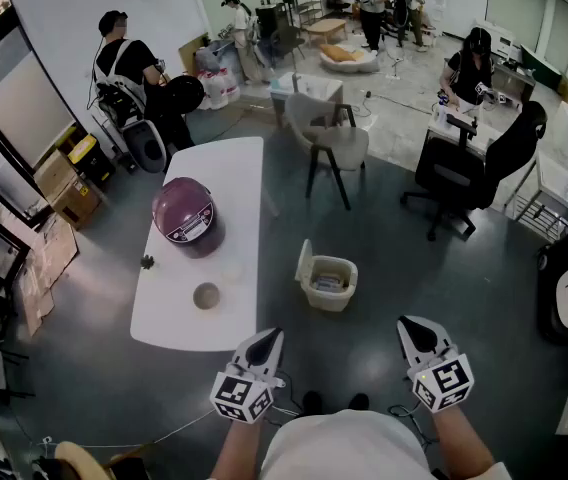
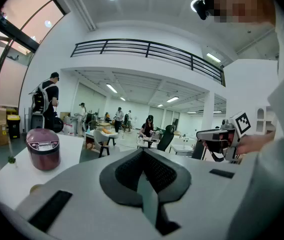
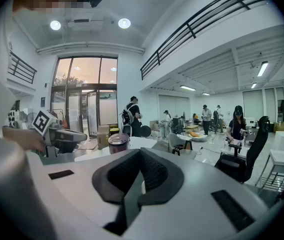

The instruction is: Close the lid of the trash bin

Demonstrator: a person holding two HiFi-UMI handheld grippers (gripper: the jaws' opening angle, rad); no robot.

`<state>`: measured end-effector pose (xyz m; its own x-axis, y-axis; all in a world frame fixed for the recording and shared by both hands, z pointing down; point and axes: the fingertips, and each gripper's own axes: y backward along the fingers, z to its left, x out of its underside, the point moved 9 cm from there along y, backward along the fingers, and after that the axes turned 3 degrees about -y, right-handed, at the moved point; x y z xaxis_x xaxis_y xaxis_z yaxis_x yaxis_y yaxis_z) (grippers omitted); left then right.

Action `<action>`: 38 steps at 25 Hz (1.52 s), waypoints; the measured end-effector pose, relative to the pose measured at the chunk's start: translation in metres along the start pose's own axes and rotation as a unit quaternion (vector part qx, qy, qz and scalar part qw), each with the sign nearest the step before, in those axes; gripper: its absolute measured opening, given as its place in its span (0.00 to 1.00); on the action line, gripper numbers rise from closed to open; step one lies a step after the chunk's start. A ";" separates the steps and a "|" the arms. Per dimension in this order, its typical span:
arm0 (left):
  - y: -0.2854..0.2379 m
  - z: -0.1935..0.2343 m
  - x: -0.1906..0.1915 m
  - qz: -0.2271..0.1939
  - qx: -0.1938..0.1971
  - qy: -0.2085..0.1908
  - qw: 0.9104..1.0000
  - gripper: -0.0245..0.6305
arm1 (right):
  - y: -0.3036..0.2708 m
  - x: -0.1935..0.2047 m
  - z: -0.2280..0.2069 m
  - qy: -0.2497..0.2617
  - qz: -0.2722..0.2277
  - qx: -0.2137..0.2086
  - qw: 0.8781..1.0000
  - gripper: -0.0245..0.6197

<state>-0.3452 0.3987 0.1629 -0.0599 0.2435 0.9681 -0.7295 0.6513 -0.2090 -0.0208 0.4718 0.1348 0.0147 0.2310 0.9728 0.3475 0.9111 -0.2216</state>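
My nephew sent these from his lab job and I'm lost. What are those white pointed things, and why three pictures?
No robot here: a person holds a white two-jaw gripper in each hand, the left gripper and the right gripper. The marker cubes are part of them. The head view comes from a camera on the person's head, looking down. The other two come from cameras riding on each gripper, looking along its jaws. Both grippers are shut and hold nothing. On the long white table stand a round maroon cooker and a small beige dish. On the floor ahead sits a small cream trash bin, its lid standing open.
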 end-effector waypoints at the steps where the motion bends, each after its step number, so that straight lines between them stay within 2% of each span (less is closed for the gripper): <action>1: 0.001 0.001 -0.001 -0.001 0.000 0.001 1.000 0.06 | -0.001 -0.002 0.002 0.000 0.000 -0.001 1.000 0.06; 17: -0.005 -0.014 0.003 0.013 0.009 -0.003 1.000 0.06 | 0.006 0.002 -0.001 -0.011 0.003 -0.005 1.000 0.06; 25: -0.006 -0.026 0.005 0.016 -0.001 0.000 1.000 0.09 | 0.011 0.006 -0.010 -0.017 0.003 -0.016 1.000 0.06; 38: -0.006 -0.064 0.015 0.013 -0.028 0.014 0.999 0.23 | 0.036 0.024 -0.035 -0.023 0.009 -0.038 0.999 0.06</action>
<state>-0.2981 0.4444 0.1701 -0.0585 0.2814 0.9578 -0.6882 0.6837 -0.2429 0.0248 0.4979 0.1529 -0.0207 0.2632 0.9645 0.4182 0.8785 -0.2308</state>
